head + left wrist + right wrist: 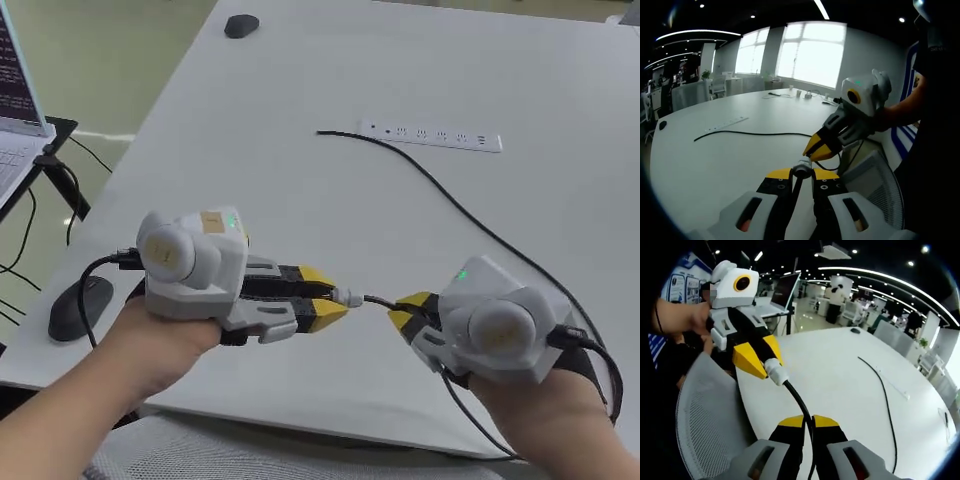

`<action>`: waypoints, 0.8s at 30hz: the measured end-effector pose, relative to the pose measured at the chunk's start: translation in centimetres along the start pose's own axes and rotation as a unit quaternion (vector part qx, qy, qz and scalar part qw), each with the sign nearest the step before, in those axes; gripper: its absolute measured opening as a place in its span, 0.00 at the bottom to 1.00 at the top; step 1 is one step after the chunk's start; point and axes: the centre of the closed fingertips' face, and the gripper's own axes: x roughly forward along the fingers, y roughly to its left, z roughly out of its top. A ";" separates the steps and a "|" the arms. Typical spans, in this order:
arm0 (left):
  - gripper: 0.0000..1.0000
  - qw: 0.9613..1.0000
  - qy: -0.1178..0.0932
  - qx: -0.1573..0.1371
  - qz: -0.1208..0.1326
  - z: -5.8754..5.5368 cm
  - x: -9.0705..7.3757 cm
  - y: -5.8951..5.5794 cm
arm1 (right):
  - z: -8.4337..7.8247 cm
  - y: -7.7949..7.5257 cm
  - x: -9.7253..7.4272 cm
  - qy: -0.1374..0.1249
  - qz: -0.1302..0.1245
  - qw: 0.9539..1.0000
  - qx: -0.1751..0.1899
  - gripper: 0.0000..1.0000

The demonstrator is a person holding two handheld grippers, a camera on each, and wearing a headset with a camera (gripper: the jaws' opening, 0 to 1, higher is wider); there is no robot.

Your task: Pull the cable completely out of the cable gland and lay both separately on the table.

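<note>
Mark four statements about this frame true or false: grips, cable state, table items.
1. The left tool is shut on the cable gland. True.
2. The cable is fully out of the cable gland. False: it runs into the gland.
3. The right tool is open and empty. False: it is shut on the cable.
4. A power strip lies on the table. True.
</note>
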 end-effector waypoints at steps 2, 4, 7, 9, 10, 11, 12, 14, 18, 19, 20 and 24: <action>0.15 1.000 0.000 0.000 0.001 0.0 0.0 -0.1 | -0.7 -0.5 0.0 0.005 -0.006 1.000 0.025 0.00; 0.15 1.000 0.000 0.000 0.001 0.0 0.0 -0.1 | -1.2 -0.7 0.2 0.009 -0.005 0.999 0.040 0.00; 0.15 1.000 -0.002 -0.002 0.004 0.0 -0.1 0.0 | -2.4 -1.4 0.2 0.014 -0.009 0.997 0.076 0.00; 0.15 1.000 -0.002 -0.002 0.005 0.1 -0.1 -0.1 | -3.1 -1.8 0.2 0.017 -0.011 0.996 0.091 0.00; 0.15 1.000 -0.002 -0.002 0.005 0.1 -0.1 -0.1 | -3.3 -1.8 0.3 0.018 -0.010 0.995 0.098 0.00; 0.15 1.000 -0.002 -0.002 0.006 0.0 -0.1 -0.1 | -3.7 -1.9 0.3 0.017 -0.011 0.994 0.110 0.00; 0.15 1.000 -0.002 -0.002 0.007 0.0 -0.1 -0.1 | -3.9 -2.0 0.3 0.017 -0.012 0.993 0.117 0.00; 0.15 1.000 -0.003 -0.003 0.008 0.0 -0.1 -0.1 | -4.5 -2.1 0.4 0.020 -0.013 0.989 0.144 0.00; 0.15 1.000 -0.003 -0.003 0.010 0.0 0.0 -0.1 | -5.7 -2.4 0.7 0.023 -0.013 0.983 0.181 0.00; 0.15 1.000 -0.003 -0.004 0.010 0.0 0.0 -0.2 | -6.1 -2.6 0.8 0.024 -0.016 0.982 0.185 0.00; 0.15 1.000 -0.003 -0.004 0.011 0.0 0.0 -0.2 | -6.3 -2.6 0.8 0.027 -0.018 0.982 0.184 0.00; 0.15 1.000 -0.003 -0.005 0.012 0.0 0.0 -0.2 | -7.0 -2.6 0.9 0.029 -0.019 0.975 0.217 0.00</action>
